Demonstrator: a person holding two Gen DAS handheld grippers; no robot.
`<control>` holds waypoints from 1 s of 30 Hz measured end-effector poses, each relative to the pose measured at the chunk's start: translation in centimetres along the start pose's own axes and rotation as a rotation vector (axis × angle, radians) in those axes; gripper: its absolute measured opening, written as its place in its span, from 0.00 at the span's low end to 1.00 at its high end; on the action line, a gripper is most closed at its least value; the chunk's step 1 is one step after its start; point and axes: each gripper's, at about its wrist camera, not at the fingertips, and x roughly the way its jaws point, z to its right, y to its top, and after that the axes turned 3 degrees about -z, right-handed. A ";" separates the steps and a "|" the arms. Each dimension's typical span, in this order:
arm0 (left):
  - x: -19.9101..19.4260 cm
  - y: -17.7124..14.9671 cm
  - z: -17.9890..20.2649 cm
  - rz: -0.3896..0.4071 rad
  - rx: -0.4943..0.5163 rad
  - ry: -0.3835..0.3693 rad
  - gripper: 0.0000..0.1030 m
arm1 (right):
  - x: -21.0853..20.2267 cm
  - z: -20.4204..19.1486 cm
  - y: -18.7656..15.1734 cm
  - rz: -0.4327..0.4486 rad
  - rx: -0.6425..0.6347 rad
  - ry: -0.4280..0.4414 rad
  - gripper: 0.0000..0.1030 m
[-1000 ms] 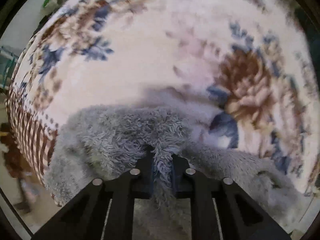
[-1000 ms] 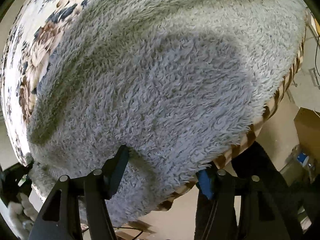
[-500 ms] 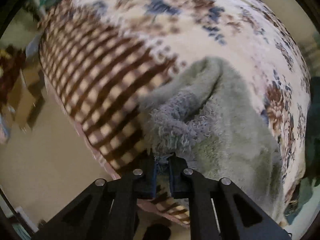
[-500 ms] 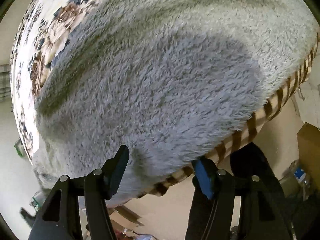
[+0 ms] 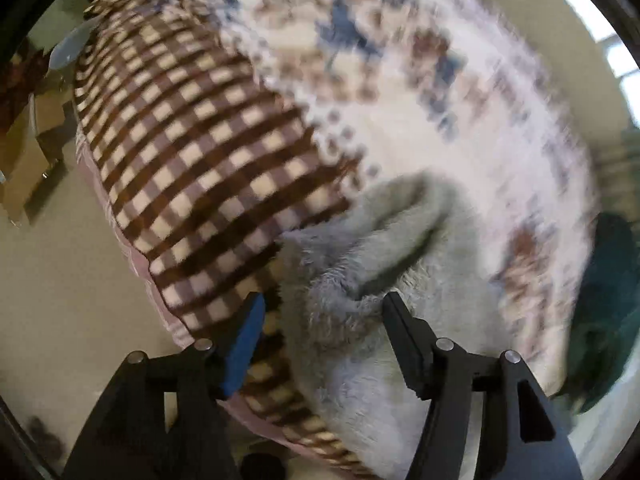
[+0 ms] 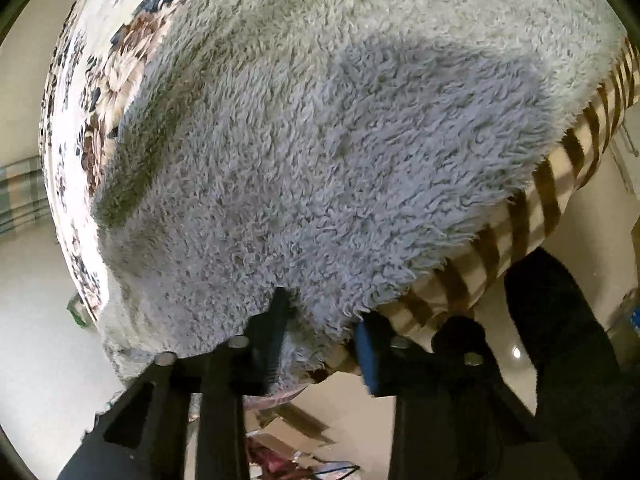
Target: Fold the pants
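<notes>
Pinching fluffy grey pants (image 6: 340,160) edge: right gripper (image 6: 320,332), just closed; left gripper (image 5: 320,312) just opened, fleece fold loose between.

The pants (image 6: 320,152) are thick, shaggy grey-blue fleece with a faint greenish cast where light falls. They lie spread over a soft surface, reaching right to its edge, one broad flat expanse filling most of the right wrist view. In the left wrist view the pants (image 5: 384,248) are bunched at one end, a rounded fold humped up and doubled over itself, the pile fluffed and rumpled there.
</notes>
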 end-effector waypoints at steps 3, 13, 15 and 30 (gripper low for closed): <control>1.7 0.6 0.8 -0.002 0.045 0.016 0.32 | -0.2 -0.4 -0.3 0.025 -0.017 -0.004 0.12; -4.1 3.8 3.1 0.234 0.125 -0.048 0.01 | -2.1 -2.5 -1.8 0.093 -0.073 0.152 0.09; -3.9 4.1 2.5 0.206 0.135 -0.043 0.01 | -1.1 -2.3 -1.9 0.083 -0.084 0.066 0.09; 3.2 0.3 0.6 -0.080 0.107 -0.063 0.41 | 2.9 -3.5 -2.3 -0.053 -0.122 0.012 0.55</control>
